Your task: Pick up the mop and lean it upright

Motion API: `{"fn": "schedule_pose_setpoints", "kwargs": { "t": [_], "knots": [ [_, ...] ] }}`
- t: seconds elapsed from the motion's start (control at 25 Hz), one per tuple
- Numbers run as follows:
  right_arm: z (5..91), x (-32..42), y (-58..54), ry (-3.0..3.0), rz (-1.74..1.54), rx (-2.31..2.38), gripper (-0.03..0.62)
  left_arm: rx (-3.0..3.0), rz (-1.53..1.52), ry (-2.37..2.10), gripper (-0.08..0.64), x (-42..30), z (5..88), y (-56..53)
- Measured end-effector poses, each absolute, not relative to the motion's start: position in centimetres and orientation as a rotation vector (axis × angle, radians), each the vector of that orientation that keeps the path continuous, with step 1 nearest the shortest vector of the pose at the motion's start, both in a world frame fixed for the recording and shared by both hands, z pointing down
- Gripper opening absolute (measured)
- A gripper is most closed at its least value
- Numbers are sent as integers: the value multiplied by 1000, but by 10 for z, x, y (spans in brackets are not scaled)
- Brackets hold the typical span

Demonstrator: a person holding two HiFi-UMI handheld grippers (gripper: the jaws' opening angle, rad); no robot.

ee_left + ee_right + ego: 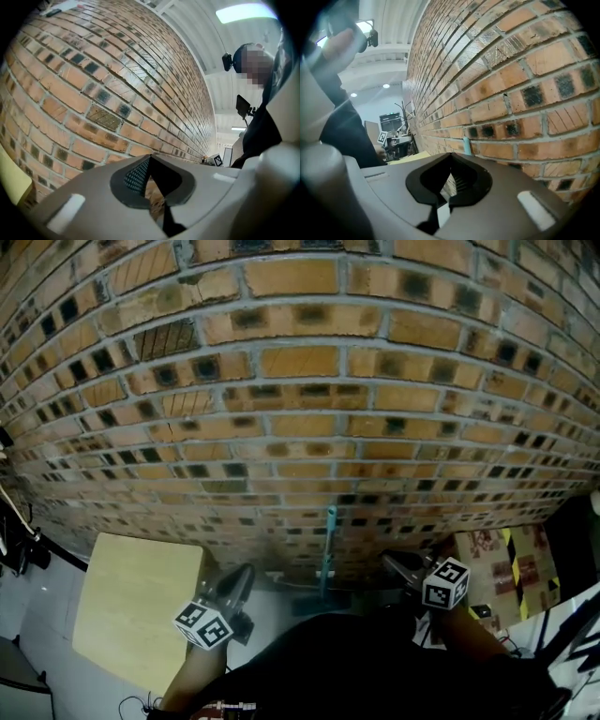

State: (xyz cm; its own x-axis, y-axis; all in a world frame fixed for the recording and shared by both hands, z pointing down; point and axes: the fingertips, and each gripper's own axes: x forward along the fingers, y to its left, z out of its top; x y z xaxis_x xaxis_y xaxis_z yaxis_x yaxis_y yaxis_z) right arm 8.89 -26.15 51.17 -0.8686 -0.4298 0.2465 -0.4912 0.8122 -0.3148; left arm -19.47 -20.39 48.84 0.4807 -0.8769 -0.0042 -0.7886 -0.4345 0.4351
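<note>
The mop's teal handle [329,545] stands upright against the brick wall [300,409], with its dark head [312,602] on the floor at the wall's foot. Nothing holds it. My left gripper [245,573] hangs to the left of the handle and my right gripper [391,562] to its right, both apart from it. In the left gripper view the jaws meet at their tips [149,157] with nothing between them. In the right gripper view the gripper [451,155] is shut and empty too, with the handle's top [467,145] just beyond it against the bricks.
A pale wooden tabletop [139,606] stands at the lower left. A cardboard box with yellow-black tape [506,563] sits at the right. Dark cables [19,540] hang at the far left. The person's dark clothing [375,662] fills the bottom of the head view.
</note>
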Motion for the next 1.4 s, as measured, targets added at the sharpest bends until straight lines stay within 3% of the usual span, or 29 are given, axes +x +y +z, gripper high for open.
{"fn": "schedule_pose_setpoints", "kwargs": {
  "t": [1.4],
  "knots": [
    [525, 95, -263, -2798, 573, 765, 14, 2400, -183, -1162, 0, -150, 513, -208]
  ]
}}
